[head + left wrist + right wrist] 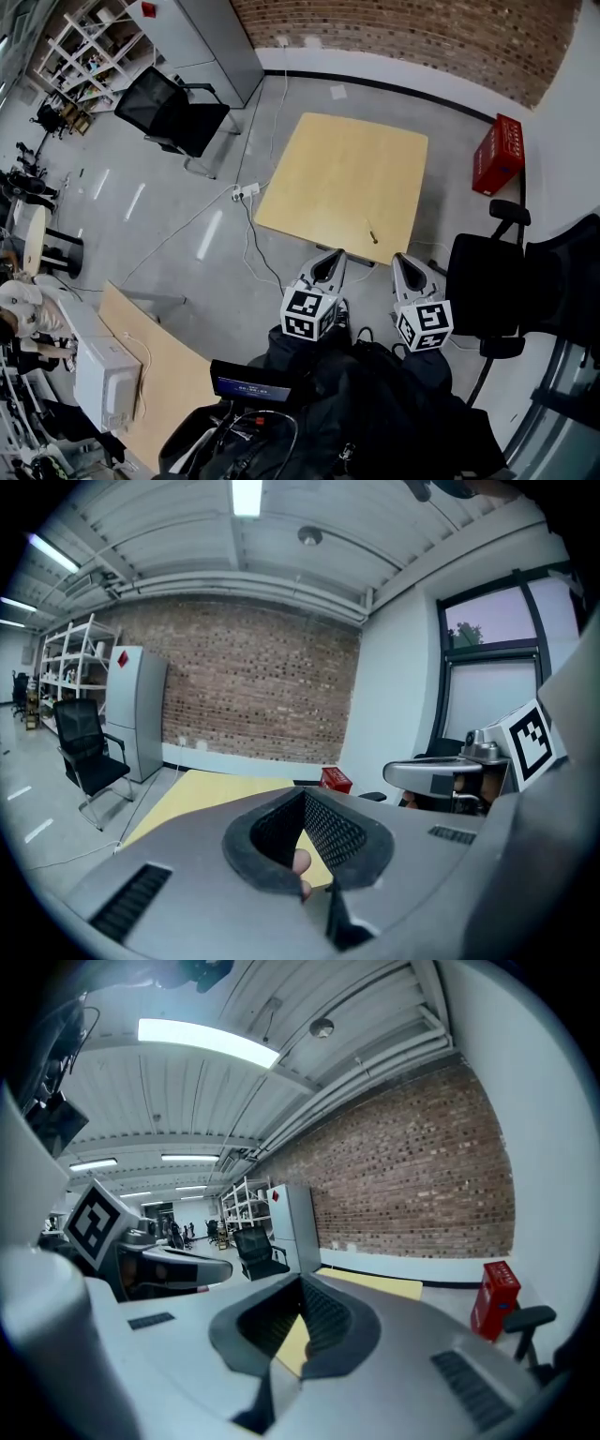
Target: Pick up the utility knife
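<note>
The utility knife (372,232) is a small thin dark object lying near the front edge of the light wooden table (337,178). My left gripper (330,261) and right gripper (403,262) hover side by side just short of that edge, both shut and empty. The knife lies between and slightly ahead of them. In the left gripper view the shut left gripper (305,794) points over the table (197,799), and the right gripper (450,775) shows beside it. In the right gripper view the shut right gripper (302,1279) hides most of the table (375,1285). Neither gripper view shows the knife.
A red crate (497,155) stands on the floor right of the table. Black office chairs stand at the back left (173,108) and close on my right (487,291). A power strip with cables (246,192) lies left of the table. Another wooden tabletop (159,375) is at lower left.
</note>
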A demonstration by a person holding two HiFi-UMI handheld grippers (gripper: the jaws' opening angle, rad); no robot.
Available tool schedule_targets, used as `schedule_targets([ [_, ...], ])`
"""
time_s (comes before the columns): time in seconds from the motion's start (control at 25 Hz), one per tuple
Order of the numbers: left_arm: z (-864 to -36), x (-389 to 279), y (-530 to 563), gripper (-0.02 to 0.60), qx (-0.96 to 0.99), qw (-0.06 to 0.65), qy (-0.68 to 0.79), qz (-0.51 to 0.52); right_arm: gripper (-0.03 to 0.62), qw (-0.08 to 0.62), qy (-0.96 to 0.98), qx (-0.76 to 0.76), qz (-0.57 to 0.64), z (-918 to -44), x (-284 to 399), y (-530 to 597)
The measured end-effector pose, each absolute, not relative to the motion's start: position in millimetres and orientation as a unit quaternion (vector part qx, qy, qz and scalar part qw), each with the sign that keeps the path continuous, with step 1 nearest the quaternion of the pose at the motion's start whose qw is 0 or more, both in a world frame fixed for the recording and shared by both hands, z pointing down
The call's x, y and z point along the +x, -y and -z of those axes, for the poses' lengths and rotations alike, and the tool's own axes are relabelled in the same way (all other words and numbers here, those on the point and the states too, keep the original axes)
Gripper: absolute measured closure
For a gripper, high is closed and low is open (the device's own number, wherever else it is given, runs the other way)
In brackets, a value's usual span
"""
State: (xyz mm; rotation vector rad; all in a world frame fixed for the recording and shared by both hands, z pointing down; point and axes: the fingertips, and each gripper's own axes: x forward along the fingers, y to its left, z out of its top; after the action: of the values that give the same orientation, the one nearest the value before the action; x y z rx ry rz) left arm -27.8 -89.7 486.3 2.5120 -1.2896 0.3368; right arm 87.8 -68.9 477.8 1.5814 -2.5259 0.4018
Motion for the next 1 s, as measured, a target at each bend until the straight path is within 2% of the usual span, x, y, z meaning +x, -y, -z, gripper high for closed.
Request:
schedule_targets([
  [0.72, -564, -69, 174, 0.581, 0.875, 0.22, 0.4, -0.164, 0.591, 0.135, 0.83, 0.515, -0.164, -530, 20, 148],
  [1.0, -598, -63, 178, 0.581, 0.869, 0.25, 0.385, -0.184, 0.591, 0.167, 0.813, 0.521, -0.201, -564, 22, 146],
])
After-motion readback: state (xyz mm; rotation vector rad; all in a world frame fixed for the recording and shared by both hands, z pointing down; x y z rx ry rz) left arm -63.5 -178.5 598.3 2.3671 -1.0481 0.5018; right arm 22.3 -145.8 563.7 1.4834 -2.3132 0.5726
